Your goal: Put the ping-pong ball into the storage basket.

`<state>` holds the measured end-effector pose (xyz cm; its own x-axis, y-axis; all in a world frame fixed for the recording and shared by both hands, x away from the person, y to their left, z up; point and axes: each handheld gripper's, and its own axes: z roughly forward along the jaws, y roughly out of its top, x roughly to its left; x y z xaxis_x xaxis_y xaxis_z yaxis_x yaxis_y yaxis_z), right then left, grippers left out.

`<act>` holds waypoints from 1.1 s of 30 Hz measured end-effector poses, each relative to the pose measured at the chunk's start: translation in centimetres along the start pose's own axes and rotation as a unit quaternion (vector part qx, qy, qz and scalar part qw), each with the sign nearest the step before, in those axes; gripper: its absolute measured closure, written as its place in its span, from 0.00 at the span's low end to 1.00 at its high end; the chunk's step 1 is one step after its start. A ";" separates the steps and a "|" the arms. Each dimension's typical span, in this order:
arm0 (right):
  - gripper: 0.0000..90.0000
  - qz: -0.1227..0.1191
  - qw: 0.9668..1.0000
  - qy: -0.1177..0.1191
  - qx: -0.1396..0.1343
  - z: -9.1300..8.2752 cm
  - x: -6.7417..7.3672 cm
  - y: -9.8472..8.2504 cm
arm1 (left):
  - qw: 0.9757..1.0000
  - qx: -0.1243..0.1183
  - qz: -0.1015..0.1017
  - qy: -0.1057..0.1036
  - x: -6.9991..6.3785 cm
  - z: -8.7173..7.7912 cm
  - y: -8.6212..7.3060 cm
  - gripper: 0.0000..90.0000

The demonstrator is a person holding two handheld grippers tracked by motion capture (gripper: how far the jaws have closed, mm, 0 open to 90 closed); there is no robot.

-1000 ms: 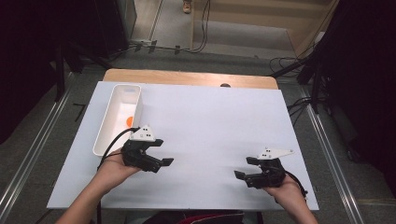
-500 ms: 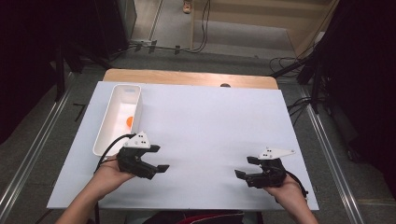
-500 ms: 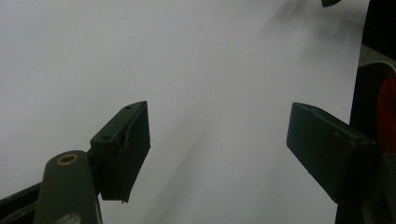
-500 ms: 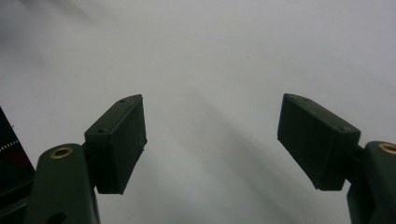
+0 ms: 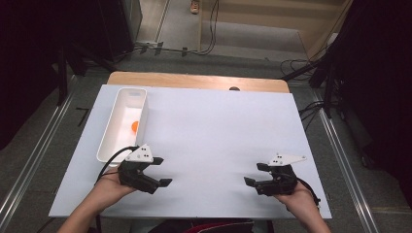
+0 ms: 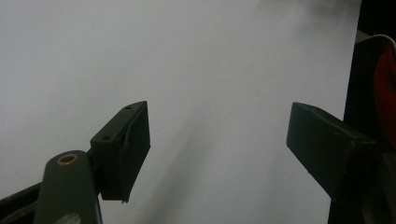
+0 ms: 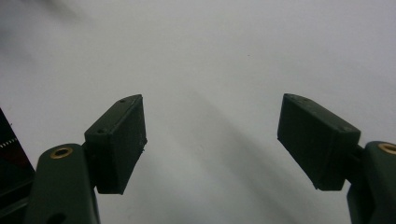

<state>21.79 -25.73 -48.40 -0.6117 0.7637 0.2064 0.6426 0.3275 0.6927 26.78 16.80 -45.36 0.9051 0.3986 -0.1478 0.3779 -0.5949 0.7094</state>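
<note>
left gripper slides back toward the near edge, both claws spread and holding nothing

since the earlier picture the left gripper (image 5: 158,172) has come back toward the person and a little leftward, now sitting just off the near end of the white tray; the right gripper (image 5: 253,174) has kept its place near the front right.

largest first: the white table (image 5: 214,131) lies bare between the two hands. the long white tray (image 5: 111,141) lies along its left side, near end just beyond the left gripper. both grippers point inward at each other, well apart, low over the tabletop. in each gripper view the jaws stand wide apart with nothing but plain white surface between them. smallest, a small orange ball (image 5: 135,126) rests inside the tray, about midway along, against its right wall.
</note>
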 end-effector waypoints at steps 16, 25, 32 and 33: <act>0.25 0.001 1.000 -0.002 -0.002 -0.1 0.0 0.0 | 1.000 0.010 0.020 0.000 -0.3 0.2 -1.6 0.24; 0.25 0.002 1.000 -0.001 0.000 -0.1 0.0 -0.1 | 1.000 0.022 0.013 0.009 -0.1 -0.3 -2.6 0.24; 0.25 0.002 1.000 -0.002 0.001 0.0 -0.1 -0.1 | 1.000 0.023 0.013 0.004 0.0 -0.7 -2.9 0.24; 0.25 0.000 1.000 -0.003 0.000 0.0 -0.1 -0.1 | 1.000 0.020 0.012 0.002 0.0 -0.6 -2.9 0.24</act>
<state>21.79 -25.82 -48.45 -0.6086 0.7670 0.2032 0.6428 0.3264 0.6931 25.53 19.00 -46.99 0.9134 0.3865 -0.1278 0.3633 -0.6322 0.6844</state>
